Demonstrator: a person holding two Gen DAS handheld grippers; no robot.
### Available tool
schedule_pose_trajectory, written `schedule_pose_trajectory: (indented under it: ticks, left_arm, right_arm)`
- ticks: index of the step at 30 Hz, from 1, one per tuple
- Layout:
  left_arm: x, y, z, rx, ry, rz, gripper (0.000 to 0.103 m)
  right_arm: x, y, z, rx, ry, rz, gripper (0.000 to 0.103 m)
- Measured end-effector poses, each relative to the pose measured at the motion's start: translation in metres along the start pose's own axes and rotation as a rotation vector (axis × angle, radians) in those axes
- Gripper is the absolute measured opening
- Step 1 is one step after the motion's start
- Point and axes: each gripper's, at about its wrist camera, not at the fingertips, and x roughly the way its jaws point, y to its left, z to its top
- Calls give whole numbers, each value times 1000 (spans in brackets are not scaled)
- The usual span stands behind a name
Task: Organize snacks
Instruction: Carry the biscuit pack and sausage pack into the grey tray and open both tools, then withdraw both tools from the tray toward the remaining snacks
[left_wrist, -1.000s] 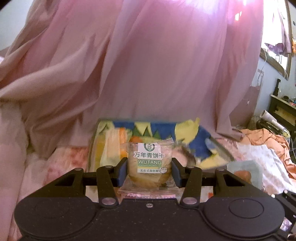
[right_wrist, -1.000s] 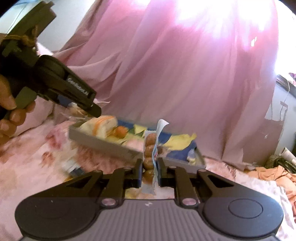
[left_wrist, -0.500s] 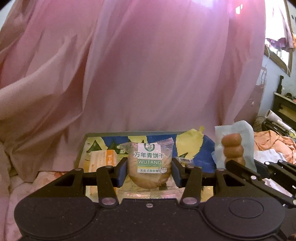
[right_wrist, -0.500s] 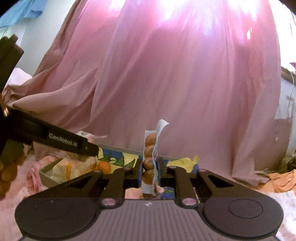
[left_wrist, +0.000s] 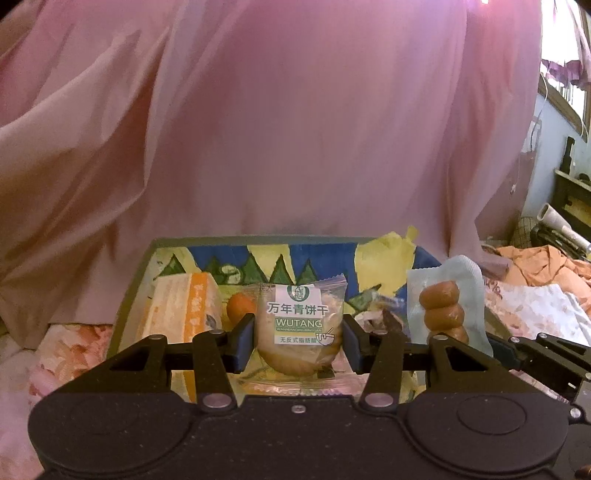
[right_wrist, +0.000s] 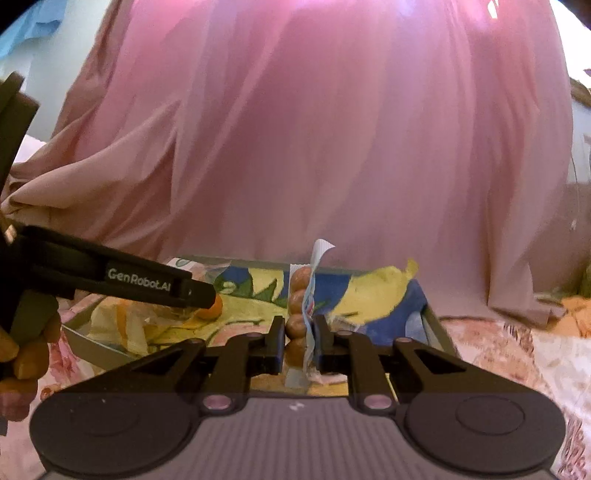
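Note:
My left gripper (left_wrist: 298, 339) is shut on a clear-wrapped round biscuit pack (left_wrist: 300, 325) with a white and green label. It hangs over the near edge of a shallow grey tray (left_wrist: 258, 240) lined with blue, yellow and green paper. An orange-and-white pack (left_wrist: 184, 314) and a small orange snack (left_wrist: 240, 308) lie in the tray's left part. My right gripper (right_wrist: 299, 339) is shut on a pale packet of brown balls (right_wrist: 297, 306), held upright over the tray (right_wrist: 437, 328). That packet (left_wrist: 441, 310) also shows to the right in the left wrist view. One of the left gripper's fingers (right_wrist: 147, 284) reaches in from the left.
A pink curtain (left_wrist: 295, 129) hangs right behind the tray. Floral bedding (right_wrist: 517, 354) lies under and around the tray. Orange and white clothes (left_wrist: 546, 280) are piled at the right, with dark furniture (left_wrist: 572, 199) beyond. A person's hand (right_wrist: 22, 354) grips the left tool.
Both grippers have moved in toward the tray, which now lies closer and centred. The right gripper's ball packet has come into the left wrist view. Both grips are unchanged.

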Motion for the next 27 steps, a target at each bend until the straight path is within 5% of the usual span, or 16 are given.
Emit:
schedule_pose_trajectory:
  ticks: [10, 16, 27]
  left_arm:
    - [15, -5, -12, 10, 46, 15, 51]
    - [14, -6, -12, -10, 53, 14, 62]
    - [-21, -5, -1, -82, -42, 37, 101]
  right_arm:
    - [5, -16, -8, 49, 33, -49, 20]
    - [-1, -21, -11, 57, 37, -78, 40]
    - [-29, -29, -2, 41, -12, -122, 86]
